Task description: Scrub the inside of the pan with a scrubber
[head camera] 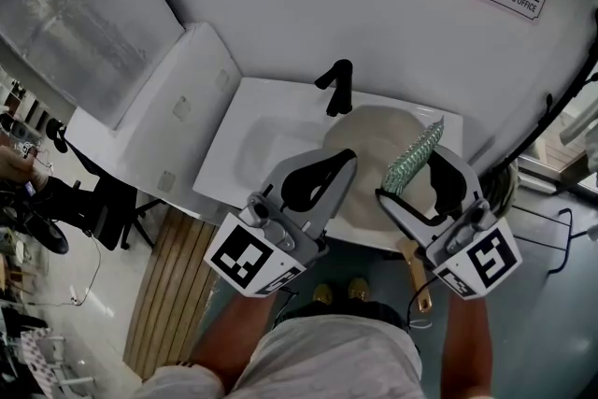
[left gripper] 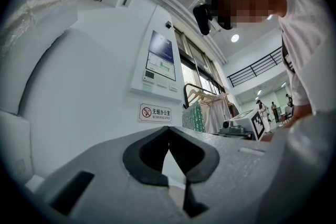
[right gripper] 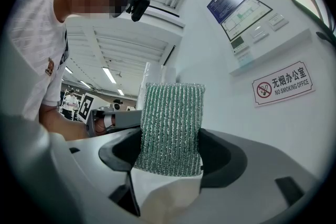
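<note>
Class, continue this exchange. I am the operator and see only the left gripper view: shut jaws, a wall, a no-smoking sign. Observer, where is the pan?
Observer: The pan lies in the white sink, just in front of the black faucet.
Operator: What holds the scrubber?
Observer: The right gripper. Its jaws are shut on the green scrubber, which stands upright.
Operator: Which way does the pan's handle point?
Observer: The wooden handle points back toward the person.
</note>
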